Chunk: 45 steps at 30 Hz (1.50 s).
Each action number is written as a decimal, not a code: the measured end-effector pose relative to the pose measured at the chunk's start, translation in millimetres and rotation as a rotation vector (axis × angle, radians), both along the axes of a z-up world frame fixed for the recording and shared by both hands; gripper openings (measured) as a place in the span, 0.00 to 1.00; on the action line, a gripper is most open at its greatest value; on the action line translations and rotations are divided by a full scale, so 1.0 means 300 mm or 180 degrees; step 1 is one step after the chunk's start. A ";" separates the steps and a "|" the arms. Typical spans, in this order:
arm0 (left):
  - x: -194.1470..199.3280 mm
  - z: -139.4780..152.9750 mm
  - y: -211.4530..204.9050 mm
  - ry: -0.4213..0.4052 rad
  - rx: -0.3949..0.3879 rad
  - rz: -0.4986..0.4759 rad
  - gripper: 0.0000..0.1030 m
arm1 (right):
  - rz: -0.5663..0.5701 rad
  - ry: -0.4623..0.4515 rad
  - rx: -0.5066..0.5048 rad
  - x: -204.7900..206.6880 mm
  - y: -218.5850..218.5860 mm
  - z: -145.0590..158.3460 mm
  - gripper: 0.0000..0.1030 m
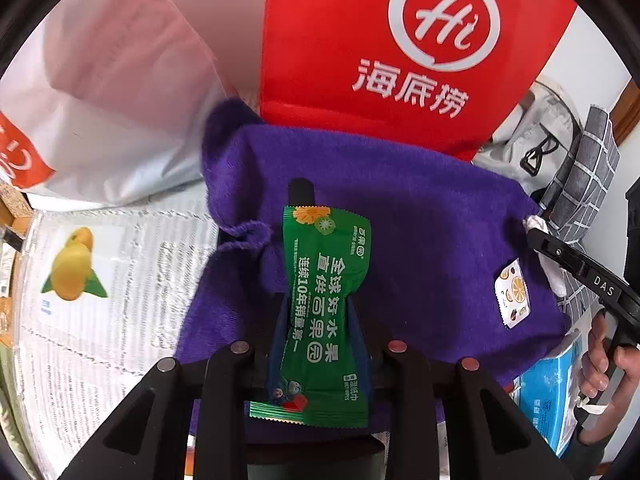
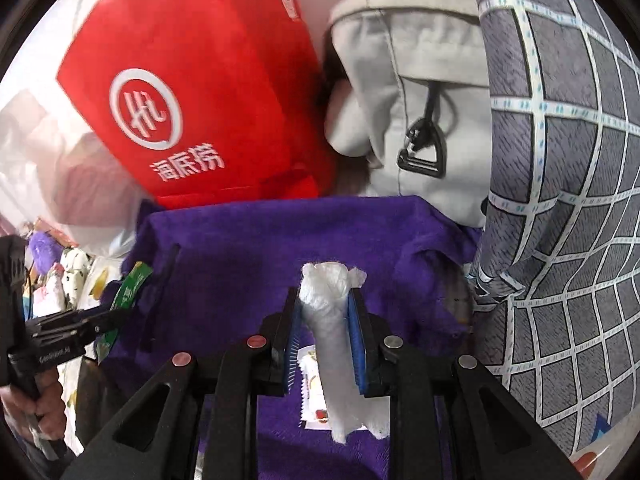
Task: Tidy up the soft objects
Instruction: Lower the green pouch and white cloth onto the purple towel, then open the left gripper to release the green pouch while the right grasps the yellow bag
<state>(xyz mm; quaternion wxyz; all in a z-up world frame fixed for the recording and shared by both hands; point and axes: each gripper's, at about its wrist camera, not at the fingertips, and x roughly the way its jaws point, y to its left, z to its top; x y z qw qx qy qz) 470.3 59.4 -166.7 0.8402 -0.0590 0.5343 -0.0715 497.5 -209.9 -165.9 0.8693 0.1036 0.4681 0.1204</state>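
Gripping a green wet-wipe packet point(image 1: 324, 312), the left gripper point(image 1: 318, 308) has both pads pinched at the packet's waist, so the foil is crumpled narrow there and flares out above and below. It hangs over the purple plush cloth point(image 1: 420, 220), which is spread on a printed foil sheet point(image 1: 100, 300) with a yellow fruit picture. Risk here: slick foil held only at the squeezed middle could slide out or twist if the hand tilts.

Behind stand a white plastic bag point(image 1: 100, 100) and a red paper bag point(image 1: 380, 40), both close to the cloth's far edge; a careless reach could knock them over.

Further right, the right gripper point(image 2: 326, 320) is clamped on a white crumpled tissue bundle point(image 2: 332, 340), also above the purple cloth, with a small fruit-print label point(image 2: 314, 384) under it. The bundle is loose and compressible; its free lower end could snag or tear away on release.

A grey drawstring pouch point(image 2: 420, 120) and a grey checked fabric point(image 2: 560, 240) crowd the right side. The two grippers work near each other over one cloth, so they could collide or drag the plush.
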 end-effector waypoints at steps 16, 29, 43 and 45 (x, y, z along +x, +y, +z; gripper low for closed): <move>0.016 -0.053 0.000 0.0140 -0.0028 -0.0010 0.31 | -0.0202 0.0169 -0.0103 0.016 -0.011 -0.061 0.40; -0.015 0.018 -0.037 -0.0094 -0.0016 -0.0030 0.54 | -0.0156 -0.0505 -0.0025 -0.132 0.006 0.140 0.59; -0.132 0.202 -0.078 -0.0567 0.0023 -0.0122 0.58 | 0.0794 -0.0371 -0.0283 -0.627 0.198 0.089 0.71; -0.166 0.235 -0.066 -0.0648 0.0042 -0.0127 0.59 | 0.0899 -0.0377 -0.0323 -0.682 0.227 0.076 0.71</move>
